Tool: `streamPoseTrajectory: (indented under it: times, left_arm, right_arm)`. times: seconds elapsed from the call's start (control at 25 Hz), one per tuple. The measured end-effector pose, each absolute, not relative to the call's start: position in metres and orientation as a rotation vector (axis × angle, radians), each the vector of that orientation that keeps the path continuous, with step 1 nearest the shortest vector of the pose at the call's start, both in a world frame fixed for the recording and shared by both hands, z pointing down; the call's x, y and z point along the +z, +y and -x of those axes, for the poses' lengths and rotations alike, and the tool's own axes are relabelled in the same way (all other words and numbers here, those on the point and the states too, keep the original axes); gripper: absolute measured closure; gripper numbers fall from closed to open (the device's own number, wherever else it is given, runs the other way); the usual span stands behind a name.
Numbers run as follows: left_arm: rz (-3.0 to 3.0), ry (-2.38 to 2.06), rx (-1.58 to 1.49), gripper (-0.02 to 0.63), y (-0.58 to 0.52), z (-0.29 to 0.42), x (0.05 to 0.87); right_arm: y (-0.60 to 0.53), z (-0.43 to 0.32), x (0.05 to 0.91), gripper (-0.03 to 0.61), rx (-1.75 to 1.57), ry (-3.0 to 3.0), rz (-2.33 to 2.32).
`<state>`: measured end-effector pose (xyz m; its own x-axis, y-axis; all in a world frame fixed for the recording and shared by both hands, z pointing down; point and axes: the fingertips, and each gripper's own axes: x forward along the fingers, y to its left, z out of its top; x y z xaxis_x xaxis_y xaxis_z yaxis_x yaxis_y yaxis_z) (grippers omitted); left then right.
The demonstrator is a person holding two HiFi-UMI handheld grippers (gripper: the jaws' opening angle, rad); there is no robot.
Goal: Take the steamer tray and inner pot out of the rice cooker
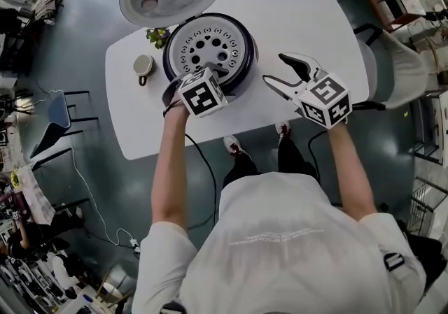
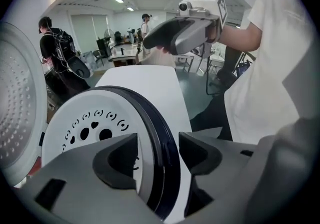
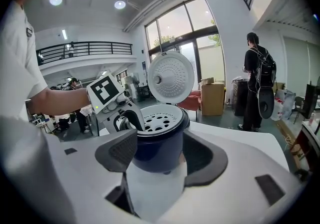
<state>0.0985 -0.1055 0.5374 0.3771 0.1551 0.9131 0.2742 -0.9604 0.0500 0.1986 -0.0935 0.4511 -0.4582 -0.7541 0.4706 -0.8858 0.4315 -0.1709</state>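
With left tool (image 2: 157, 155) spread wide astride the rice cooker rim (image 2: 162, 138) at lower centre, pinch only the lip of the steamer tray (image 2: 85, 118); hold right tool (image 3: 160, 155) released.

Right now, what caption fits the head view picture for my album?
Open left gripper straddles the rice cooker rim beside the steamer tray; open right gripper hovers nearby.

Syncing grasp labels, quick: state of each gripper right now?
Left gripper: open, jaws straddling the rice cooker rim, gripping nothing.
Right gripper: open, empty, above the table.
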Motion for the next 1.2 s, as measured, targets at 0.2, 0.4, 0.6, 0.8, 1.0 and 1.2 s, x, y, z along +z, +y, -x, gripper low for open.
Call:
streamPoseTrajectory:
  times: [0.2, 0.4, 0.6, 0.8, 1.0, 1.2]
  left_arm:
    - [2.426, -0.412, -1.728, 0.357, -0.103, -0.091, 0.545]
    - [2.448, -0.414, -1.689, 0.393, -0.099, -0.092, 0.54]
    - [2.528, -0.367, -1.618, 0.414, -0.099, -0.095, 0.53]
    - [2.594, -0.289, -1.552, 0.439, -0.102, -0.096, 0.52]
    - [2.692, -0.141, -1.416, 0.502, -0.108, -0.097, 0.501]
    - [2.836, 0.03, -1.219, 0.567, -0.117, -0.101, 0.475]
  right_arm:
    - [-0.093, -0.195, 0.452, 0.279, 0.579, -2.363, -1.421]
    - [-0.094, -0.201, 0.451, 0.279, 0.575, -2.37, -1.416]
    - [-0.097, -0.207, 0.447, 0.279, 0.555, -2.381, -1.407]
    - [-0.102, -0.211, 0.441, 0.279, 0.53, -2.393, -1.393]
    - [-0.106, -0.213, 0.431, 0.281, 0.502, -2.41, -1.369]
    - [-0.115, -0.211, 0.425, 0.281, 0.481, -2.437, -1.342]
